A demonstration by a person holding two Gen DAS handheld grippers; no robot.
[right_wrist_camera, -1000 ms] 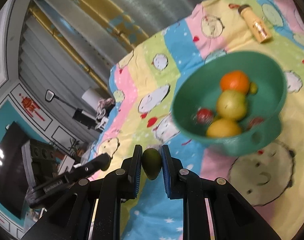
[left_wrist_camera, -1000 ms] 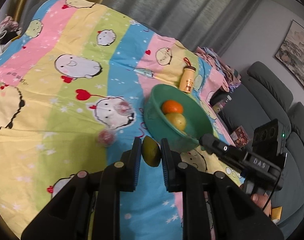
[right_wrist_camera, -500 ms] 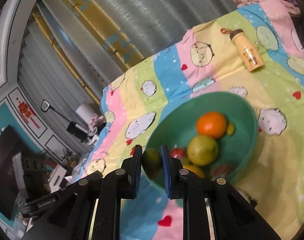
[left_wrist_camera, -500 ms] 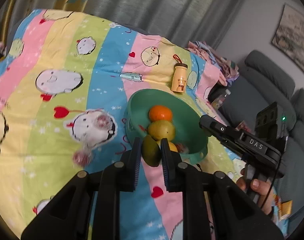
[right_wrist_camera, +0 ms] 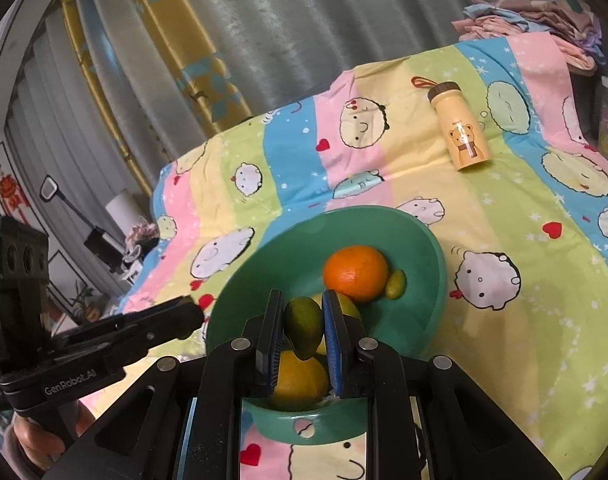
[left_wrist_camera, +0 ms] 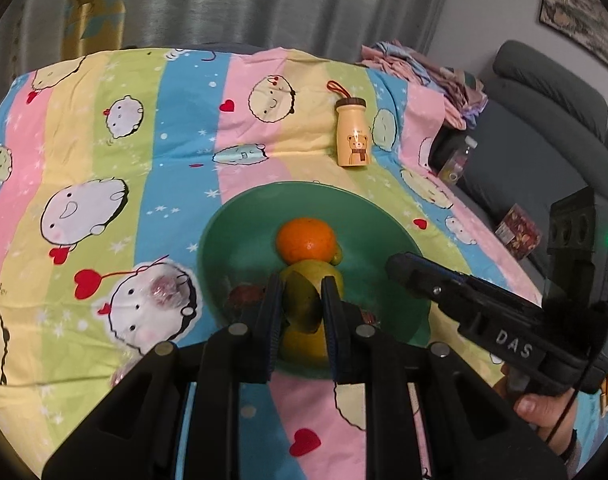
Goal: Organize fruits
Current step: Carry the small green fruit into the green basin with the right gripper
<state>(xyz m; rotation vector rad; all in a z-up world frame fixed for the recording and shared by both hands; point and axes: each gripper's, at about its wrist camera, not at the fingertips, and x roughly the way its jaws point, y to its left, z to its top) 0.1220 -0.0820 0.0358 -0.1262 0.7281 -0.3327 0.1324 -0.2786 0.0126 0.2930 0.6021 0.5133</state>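
Observation:
My left gripper [left_wrist_camera: 302, 292] is shut on a dark green fruit [left_wrist_camera: 300, 302], held over the near side of the green bowl [left_wrist_camera: 232, 232]. In the bowl lie an orange [left_wrist_camera: 306, 240], a yellow-green fruit [left_wrist_camera: 336, 280], a yellow fruit [left_wrist_camera: 304, 346] and a red one [left_wrist_camera: 244, 294]. My right gripper [right_wrist_camera: 303, 312] is shut on a small green fruit [right_wrist_camera: 302, 326] above the same bowl [right_wrist_camera: 424, 248], near the orange [right_wrist_camera: 356, 272] and a yellow fruit [right_wrist_camera: 300, 376]. Each gripper shows at the edge of the other's view, over the bowl's rim.
The bowl sits on a striped cartoon-print cloth [left_wrist_camera: 104, 128]. A yellow bear-print bottle [left_wrist_camera: 352, 136] lies behind it. Two pinkish wrapped items [left_wrist_camera: 166, 292] lie on the cloth left of the bowl. A grey sofa [left_wrist_camera: 544, 128] and folded clothes [left_wrist_camera: 424, 68] are at the right.
Both grippers have moved in over the bowl, each still holding its green fruit. The left one travelled further, from the cloth left of the bowl to above its near side.

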